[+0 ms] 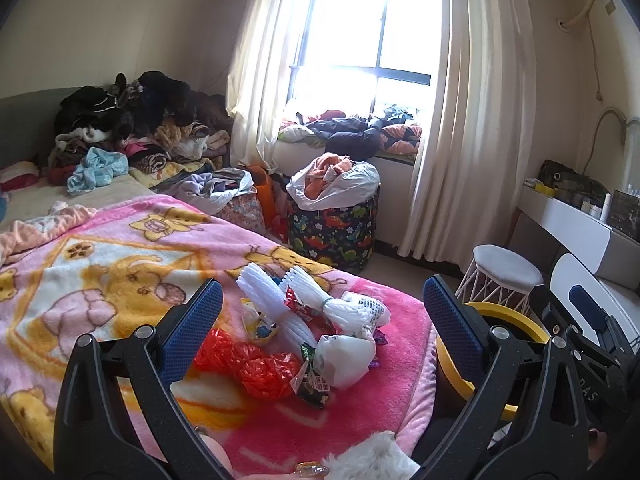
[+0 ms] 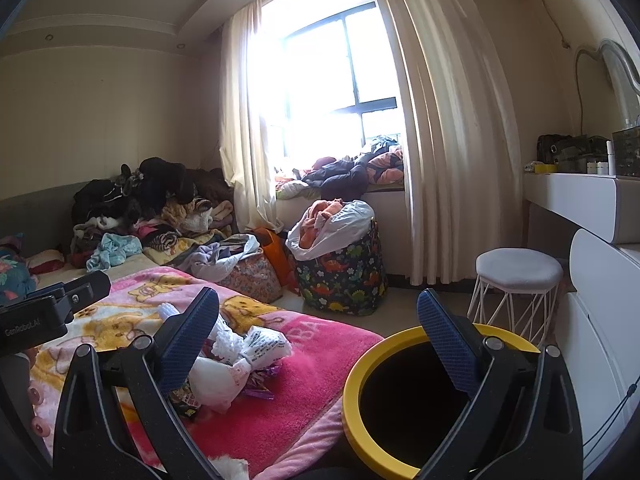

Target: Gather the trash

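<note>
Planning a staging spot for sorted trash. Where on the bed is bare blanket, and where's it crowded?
Free: the pink blanket left of the trash pile, up to the rumpled bedding, and the pink strip between the pile and the yellow-rimmed bin. Crowded: the pile itself, between the open left gripper fingers, and the clothes heap at the bed's far end.

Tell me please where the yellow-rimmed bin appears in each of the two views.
Left wrist view: the yellow-rimmed bin is at lower right, mostly hidden behind the left gripper's right jaw, beside the bed's edge.
Right wrist view: it fills the lower centre-right, its dark opening between the jaws of the right gripper.
Shared landmark: the white stool stands just behind the bin.
</note>
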`<state>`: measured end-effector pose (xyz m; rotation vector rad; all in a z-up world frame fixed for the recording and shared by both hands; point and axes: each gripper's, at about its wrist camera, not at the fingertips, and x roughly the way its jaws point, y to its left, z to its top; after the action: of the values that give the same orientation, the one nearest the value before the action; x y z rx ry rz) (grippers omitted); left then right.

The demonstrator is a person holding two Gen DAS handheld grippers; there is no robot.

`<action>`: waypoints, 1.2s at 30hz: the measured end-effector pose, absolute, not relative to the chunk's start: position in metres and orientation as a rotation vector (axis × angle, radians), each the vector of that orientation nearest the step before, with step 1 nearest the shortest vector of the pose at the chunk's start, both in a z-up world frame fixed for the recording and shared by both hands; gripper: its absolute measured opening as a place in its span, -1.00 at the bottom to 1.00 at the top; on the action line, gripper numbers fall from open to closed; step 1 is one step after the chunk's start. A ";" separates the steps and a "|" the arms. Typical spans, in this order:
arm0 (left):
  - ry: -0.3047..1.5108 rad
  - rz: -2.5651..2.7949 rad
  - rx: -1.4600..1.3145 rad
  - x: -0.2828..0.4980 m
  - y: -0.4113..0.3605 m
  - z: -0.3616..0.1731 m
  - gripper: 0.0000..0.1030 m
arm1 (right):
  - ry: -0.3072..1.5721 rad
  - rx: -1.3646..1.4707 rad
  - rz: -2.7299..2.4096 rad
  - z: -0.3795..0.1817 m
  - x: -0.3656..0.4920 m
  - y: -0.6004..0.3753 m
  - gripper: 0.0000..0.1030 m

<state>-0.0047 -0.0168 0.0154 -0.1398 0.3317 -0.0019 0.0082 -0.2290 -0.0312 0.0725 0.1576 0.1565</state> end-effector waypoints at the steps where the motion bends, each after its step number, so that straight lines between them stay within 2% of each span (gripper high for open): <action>1: 0.332 -0.003 -0.141 -0.005 -0.016 0.015 0.79 | 0.158 0.073 0.158 -0.032 0.008 -0.229 0.88; 36: 0.330 -0.001 -0.142 -0.001 -0.023 0.014 0.79 | 0.169 0.077 0.168 -0.032 0.007 -0.227 0.88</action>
<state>-0.0014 -0.0228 0.0141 -0.1425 0.3295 -0.0012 0.0074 -0.2268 -0.0321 0.0772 0.1691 0.1676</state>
